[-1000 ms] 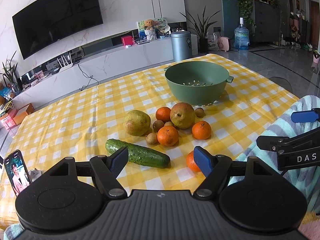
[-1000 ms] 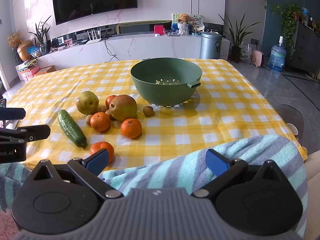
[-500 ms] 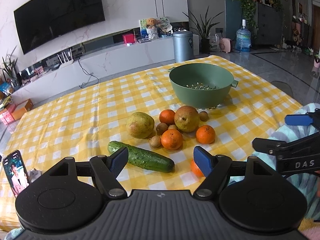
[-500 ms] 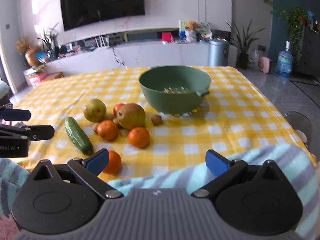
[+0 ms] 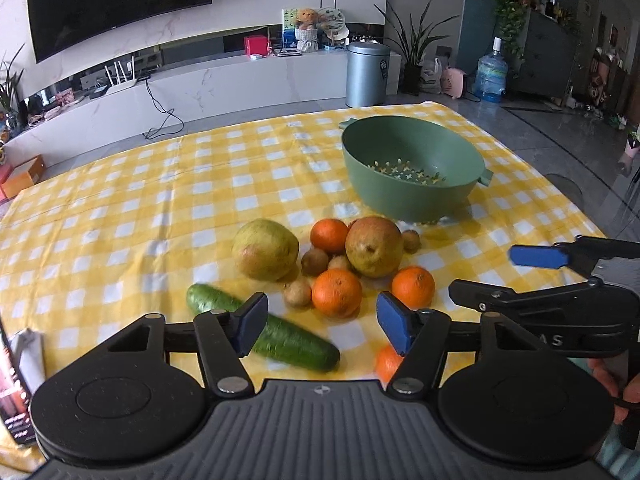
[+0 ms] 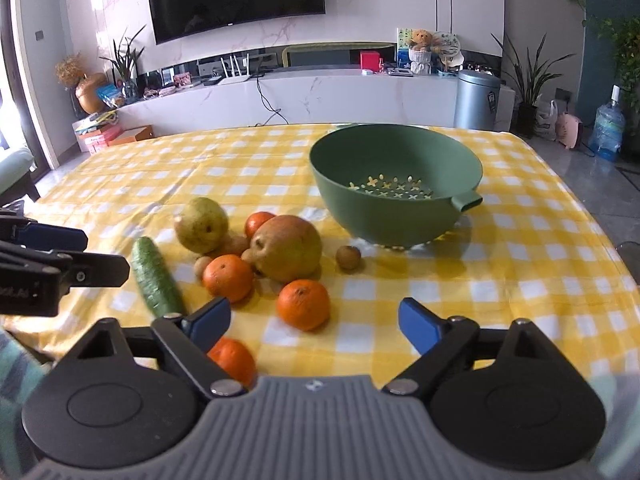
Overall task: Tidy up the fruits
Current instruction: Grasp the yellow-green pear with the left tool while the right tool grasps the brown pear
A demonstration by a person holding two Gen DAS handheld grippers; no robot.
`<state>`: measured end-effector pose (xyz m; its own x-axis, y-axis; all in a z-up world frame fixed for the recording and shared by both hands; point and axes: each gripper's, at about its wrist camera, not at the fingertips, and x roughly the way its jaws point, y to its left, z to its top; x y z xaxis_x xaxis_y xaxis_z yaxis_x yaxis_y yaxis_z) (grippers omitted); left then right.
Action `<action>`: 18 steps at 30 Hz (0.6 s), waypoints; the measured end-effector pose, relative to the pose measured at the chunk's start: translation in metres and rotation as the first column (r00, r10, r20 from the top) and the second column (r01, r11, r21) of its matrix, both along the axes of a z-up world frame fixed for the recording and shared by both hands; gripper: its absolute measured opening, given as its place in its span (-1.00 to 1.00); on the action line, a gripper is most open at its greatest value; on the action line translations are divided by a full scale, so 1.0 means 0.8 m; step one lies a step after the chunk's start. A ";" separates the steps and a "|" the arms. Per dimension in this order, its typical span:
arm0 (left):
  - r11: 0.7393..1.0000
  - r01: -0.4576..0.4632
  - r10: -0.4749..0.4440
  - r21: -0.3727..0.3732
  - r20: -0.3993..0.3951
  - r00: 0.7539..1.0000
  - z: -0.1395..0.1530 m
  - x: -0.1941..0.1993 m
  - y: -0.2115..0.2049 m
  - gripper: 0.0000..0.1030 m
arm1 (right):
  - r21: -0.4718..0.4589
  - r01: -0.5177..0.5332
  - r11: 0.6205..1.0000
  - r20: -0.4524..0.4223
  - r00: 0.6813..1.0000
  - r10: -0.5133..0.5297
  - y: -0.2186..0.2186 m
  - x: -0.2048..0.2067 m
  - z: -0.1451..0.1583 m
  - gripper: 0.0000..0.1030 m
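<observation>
A green colander bowl (image 5: 412, 168) (image 6: 394, 184) stands empty on the yellow checked tablecloth (image 5: 160, 200). In front of it lie two pears (image 5: 265, 255) (image 5: 374, 246), several oranges (image 5: 337, 292) (image 6: 304, 304), small brown fruits (image 6: 348, 257) and a cucumber (image 5: 280, 338) (image 6: 155, 278). My left gripper (image 5: 322, 322) is open and empty, just above the cucumber's near side. My right gripper (image 6: 316, 322) is open and empty, over the nearest oranges; it also shows in the left wrist view (image 5: 536, 276).
A phone (image 5: 12, 392) leans at the table's near left corner. A striped towel (image 6: 16, 364) lies at the front edge. Behind the table are a white TV console (image 6: 320, 92), a metal bin (image 6: 476, 100) and a water bottle (image 5: 490, 78).
Both grippers have moved forward over the table toward the fruit pile; the fruit looks larger and nearer. Nothing on the table has moved. Both grippers stay open.
</observation>
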<state>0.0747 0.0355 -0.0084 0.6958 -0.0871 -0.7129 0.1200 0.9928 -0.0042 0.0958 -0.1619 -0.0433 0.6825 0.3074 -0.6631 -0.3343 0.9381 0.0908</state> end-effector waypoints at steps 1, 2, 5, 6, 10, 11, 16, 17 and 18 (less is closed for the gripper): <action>1.000 -0.011 0.011 0.003 -0.002 1.000 -0.002 0.008 0.001 0.43 | 0.005 -0.003 1.000 -0.009 1.000 0.003 0.001 0.008 -0.001 0.43; 1.000 -0.025 0.025 0.007 -0.003 1.000 -0.003 0.016 0.004 0.43 | 0.011 -0.008 1.000 -0.015 1.000 0.008 0.003 0.016 -0.002 0.43; 0.998 -0.064 0.064 0.008 -0.014 0.998 -0.006 0.043 0.014 0.43 | 0.037 -0.025 0.999 -0.030 0.999 0.026 0.011 0.040 -0.004 0.43; 0.997 -0.072 0.072 0.006 -0.022 0.997 -0.008 0.052 0.018 0.43 | 0.052 -0.026 0.998 -0.038 0.999 0.028 0.014 0.048 -0.005 0.43; 0.997 -0.083 0.083 0.001 -0.054 0.995 -0.023 0.088 0.032 0.43 | 0.122 -0.012 0.992 -0.093 0.995 0.023 0.026 0.083 -0.017 0.43; 0.996 -0.087 0.087 0.001 -0.055 0.995 -0.029 0.096 0.035 0.43 | 0.143 -0.004 0.990 -0.110 0.994 0.020 0.029 0.091 -0.021 0.43; 0.995 -0.099 0.098 -0.013 -0.054 0.994 -0.057 0.114 0.050 0.52 | 0.198 0.008 0.980 -0.129 0.992 0.018 0.042 0.117 -0.042 0.43; 0.994 -0.105 0.104 -0.019 -0.055 0.993 -0.062 0.114 0.052 0.57 | 0.205 0.006 0.979 -0.131 0.991 0.021 0.043 0.119 -0.046 0.44; 0.994 -0.108 0.107 -0.024 -0.054 0.993 -0.066 0.115 0.054 0.58 | 0.212 0.006 0.977 -0.134 0.991 0.023 0.044 0.121 -0.051 0.44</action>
